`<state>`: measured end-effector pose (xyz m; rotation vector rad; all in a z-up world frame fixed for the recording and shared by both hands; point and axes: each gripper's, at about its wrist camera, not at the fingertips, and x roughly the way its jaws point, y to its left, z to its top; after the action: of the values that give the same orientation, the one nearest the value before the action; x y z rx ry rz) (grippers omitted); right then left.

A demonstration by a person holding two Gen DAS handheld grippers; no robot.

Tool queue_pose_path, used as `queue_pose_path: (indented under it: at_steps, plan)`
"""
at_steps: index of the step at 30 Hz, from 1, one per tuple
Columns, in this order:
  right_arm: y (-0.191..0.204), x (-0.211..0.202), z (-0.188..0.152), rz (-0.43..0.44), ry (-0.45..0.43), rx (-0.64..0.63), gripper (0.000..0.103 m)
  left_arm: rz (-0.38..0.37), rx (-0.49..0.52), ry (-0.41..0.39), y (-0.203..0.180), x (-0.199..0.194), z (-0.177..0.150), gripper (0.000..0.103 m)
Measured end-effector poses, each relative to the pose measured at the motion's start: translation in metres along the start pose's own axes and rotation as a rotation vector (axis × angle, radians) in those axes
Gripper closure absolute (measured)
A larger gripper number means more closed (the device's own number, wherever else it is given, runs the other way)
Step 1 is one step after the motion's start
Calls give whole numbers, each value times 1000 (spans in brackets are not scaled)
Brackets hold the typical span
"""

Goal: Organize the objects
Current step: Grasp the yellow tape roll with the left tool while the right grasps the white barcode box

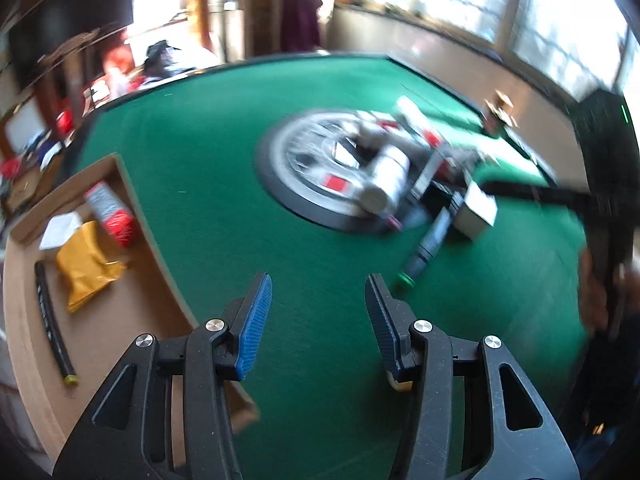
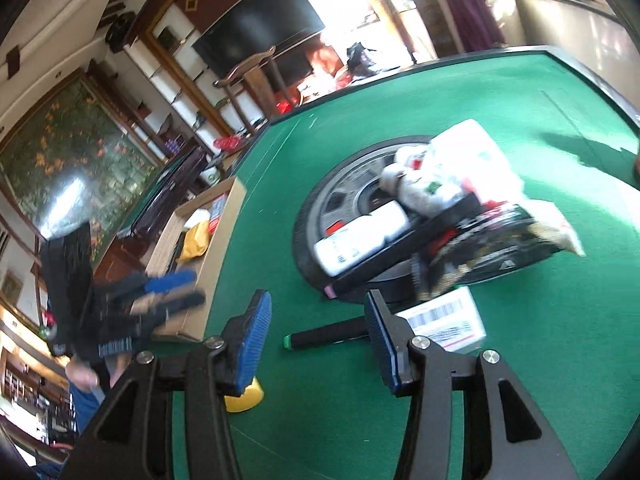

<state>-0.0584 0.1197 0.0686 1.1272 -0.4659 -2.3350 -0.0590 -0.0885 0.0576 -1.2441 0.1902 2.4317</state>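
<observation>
The left gripper [image 1: 318,296] is hanging over bare green felt with its blue pads [image 1: 256,320] spread apart and nothing between them. The right gripper [image 2: 318,312] is likewise holding its fingers apart on nothing, while the black marker with a green cap [image 2: 326,336] is lying on the felt just beyond its tips, and a yellow item [image 2: 246,398] is peeking out beneath its left finger; what that item is cannot be told.

Moving outward to the left, the cardboard box [image 1: 132,184] is sitting at the table's edge and is already holding several things: a yellow padded pouch [image 1: 86,264], a tube with a red end [image 1: 110,210], a white piece [image 1: 60,230] and a long black pen-like stick [image 1: 52,320]. So part of the sorting appears done.

Farther out, most of the work seems to be waiting. A blurred pile [image 2: 440,216] is resting on and around the round dark disc [image 2: 320,208] in the middle of the green table [image 1: 200,140]: white bottles, a white bag, a dark printed package, and a small white labelled box [image 2: 448,322] just beside it. The marker is looking like the nearest candidate for the next pickup, judged by where the right gripper is pointing. Both grippers being empty suggests the person is between items rather than carrying one.
</observation>
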Motion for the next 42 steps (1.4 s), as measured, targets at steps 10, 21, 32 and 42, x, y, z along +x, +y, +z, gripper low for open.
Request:
queue_pose_path:
  at_steps: [10, 21, 32, 42]
  plan:
    - [-20, -14, 7, -54, -31, 23, 50, -115, 194, 70, -45, -5, -23, 54]
    - [-26, -15, 2, -70, -26, 9, 49, -106, 238, 151, -67, 15, -35, 45]
    - [-22, 2, -6, -268, 45, -148, 49, -14, 110, 151, -50, 31, -37, 71]
    - [-20, 34, -20, -349, 107, -255, 48, -5, 86, 134, -42, 27, -38, 71]
